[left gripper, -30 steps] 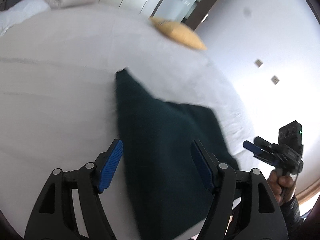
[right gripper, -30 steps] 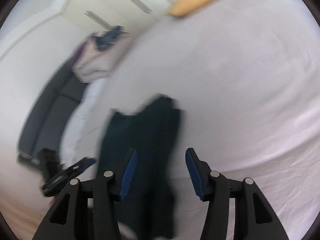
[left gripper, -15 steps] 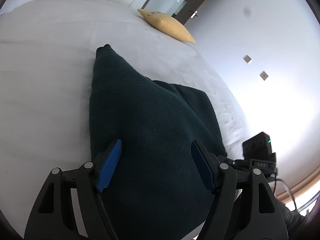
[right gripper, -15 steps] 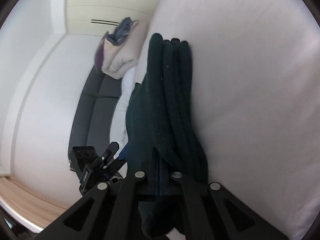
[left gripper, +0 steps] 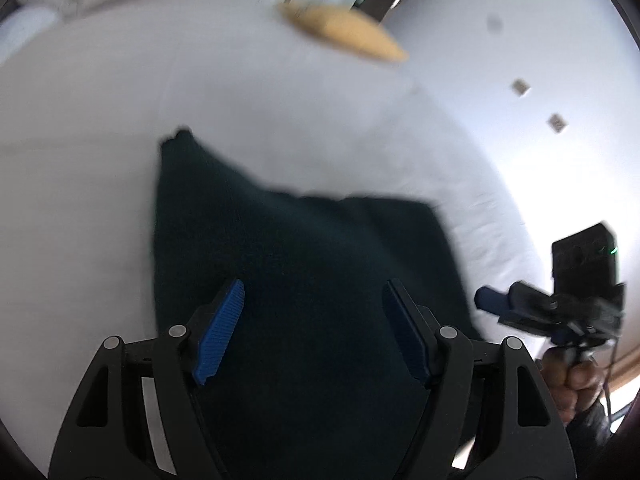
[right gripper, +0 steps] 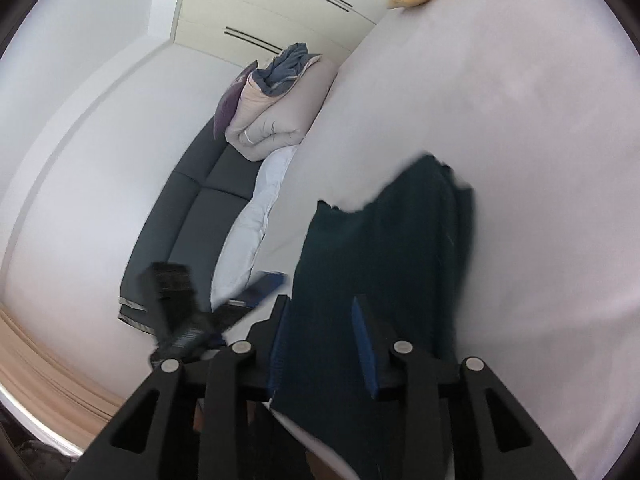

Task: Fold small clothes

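A folded dark green garment (left gripper: 304, 264) lies on the white bed near its front edge; it also shows in the right wrist view (right gripper: 384, 256). My left gripper (left gripper: 312, 336) is open and hovers just above the garment's near part, empty. My right gripper (right gripper: 324, 344) is open with its blue pads a little apart over the garment's near edge, holding nothing. It shows in the left wrist view (left gripper: 520, 304) off the garment's right side, beyond the bed's edge.
A yellow pillow (left gripper: 344, 36) lies at the bed's far end. A grey sofa (right gripper: 192, 216) with rolled bedding (right gripper: 276, 116) and a white pillow (right gripper: 252, 224) stands left of the bed. White wardrobe doors (right gripper: 280, 16) are behind. The bed (right gripper: 540, 128) extends to the right.
My right gripper let go of the garment, opened and drew back. My left gripper lifted and pulled back a little, still open. The garment lies flat on the bed.
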`<state>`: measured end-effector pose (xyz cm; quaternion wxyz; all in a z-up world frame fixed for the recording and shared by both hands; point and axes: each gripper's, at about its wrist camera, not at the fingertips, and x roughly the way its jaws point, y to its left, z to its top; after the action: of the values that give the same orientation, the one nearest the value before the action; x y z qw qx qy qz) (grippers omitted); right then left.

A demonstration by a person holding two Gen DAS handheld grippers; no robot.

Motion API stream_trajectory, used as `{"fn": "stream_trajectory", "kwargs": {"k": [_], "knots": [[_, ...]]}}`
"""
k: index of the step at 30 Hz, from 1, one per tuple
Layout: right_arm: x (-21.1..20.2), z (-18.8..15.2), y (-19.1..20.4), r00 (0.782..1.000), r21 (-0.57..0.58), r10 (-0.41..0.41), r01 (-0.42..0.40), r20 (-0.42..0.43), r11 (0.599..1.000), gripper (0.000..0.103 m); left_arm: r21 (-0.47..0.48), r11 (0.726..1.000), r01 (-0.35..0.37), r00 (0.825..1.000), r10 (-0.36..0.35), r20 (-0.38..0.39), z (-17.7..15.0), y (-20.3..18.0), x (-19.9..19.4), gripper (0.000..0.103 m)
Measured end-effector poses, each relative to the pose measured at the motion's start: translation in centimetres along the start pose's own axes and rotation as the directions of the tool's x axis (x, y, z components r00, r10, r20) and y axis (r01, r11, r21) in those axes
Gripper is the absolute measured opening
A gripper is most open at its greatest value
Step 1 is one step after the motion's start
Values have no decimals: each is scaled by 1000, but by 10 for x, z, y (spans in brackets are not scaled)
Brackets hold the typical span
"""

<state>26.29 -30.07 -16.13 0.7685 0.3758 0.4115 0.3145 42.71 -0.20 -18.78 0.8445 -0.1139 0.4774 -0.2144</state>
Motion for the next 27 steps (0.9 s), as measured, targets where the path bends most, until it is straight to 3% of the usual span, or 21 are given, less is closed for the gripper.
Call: {"fn": "stream_trajectory", "kwargs": {"k": [2,4,6,10,14,16,17,18,21,23,25,27], "knots": [[24,10,-20,995,37,-73,76,-60,996,34,48,998,-41,999,40,28,-7,-2,8,69],[35,12,-44,992,73,-98,105,-85,992,23,95,991,-93,995,90,43,-14,-10,11,69],[35,11,-59,994,98,-87,93,-68,991,0,114,986,-119,993,115,41,-17,-14,16,70],[31,9,-78,999,132,-20,24,-32,991,0,106,988,-113,993,109,40,-18,-13,21,70],[26,7,-69,998,110,-51,53,-21,992,0,122,986,-118,992,110,65,-20,-17,10,70],[9,-4,-54,998,85,-59,58,3,995,17,112,986,-121,990,112,87,-25,-21,-5,70],[-1,-11,-43,999,61,-29,27,23,998,39,96,986,-134,988,125,95,-29,-23,-12,71],[-8,-15,-33,999,36,-4,3,34,999,52,76,986,-149,984,141,105,-32,-25,-19,71],[-16,-34,-8,1000,-54,17,-16,15,998,55,52,985,-167,976,158,151,-47,-32,-36,72],[-10,-44,-7,996,-104,-76,72,-35,992,57,87,973,-215,971,203,130,-60,-37,-29,74],[-7,-54,-22,992,-88,-105,99,-65,991,46,119,960,-253,961,235,146,-70,-42,-33,75],[-17,-58,-29,993,-66,-108,105,-41,992,36,96,962,-257,955,238,176,-75,-46,-52,75]]}}
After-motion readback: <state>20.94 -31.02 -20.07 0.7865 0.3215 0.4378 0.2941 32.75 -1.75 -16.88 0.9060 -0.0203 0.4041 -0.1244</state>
